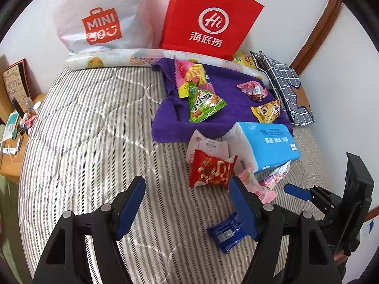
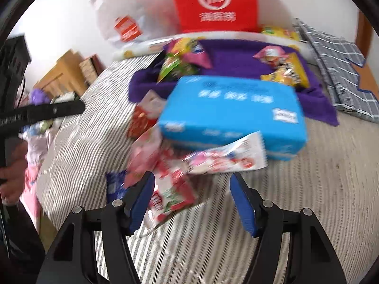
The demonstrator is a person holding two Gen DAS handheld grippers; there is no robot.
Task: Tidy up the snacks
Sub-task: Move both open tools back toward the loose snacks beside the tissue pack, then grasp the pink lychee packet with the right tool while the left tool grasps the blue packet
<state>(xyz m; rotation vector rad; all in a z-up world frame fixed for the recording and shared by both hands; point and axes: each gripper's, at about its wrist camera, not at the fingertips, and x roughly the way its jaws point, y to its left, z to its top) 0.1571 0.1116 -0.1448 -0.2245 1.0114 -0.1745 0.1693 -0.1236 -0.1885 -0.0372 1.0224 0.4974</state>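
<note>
Snack packets lie on a striped bed. On a purple towel (image 1: 165, 120) rest a green triangular packet (image 1: 203, 104), a yellow one (image 1: 266, 111) and a pink one (image 1: 252, 90). A red packet (image 1: 210, 170) leans on a blue tissue pack (image 1: 267, 142), just ahead of my open, empty left gripper (image 1: 187, 203). A dark blue packet (image 1: 225, 233) lies by its right finger. In the blurred right wrist view my right gripper (image 2: 193, 196) stands open over a red-and-white packet (image 2: 170, 196), pads apart from it. A white-and-pink packet (image 2: 227, 158) lies beyond, against the tissue pack (image 2: 232, 113).
A red paper bag (image 1: 208, 16) and a white shopping bag (image 1: 101, 16) stand against the wall behind the bed. A checked cloth (image 1: 284, 82) lies at the right edge. A cluttered wooden desk (image 1: 11, 118) sits to the left. Bare striped bedding fills the left half.
</note>
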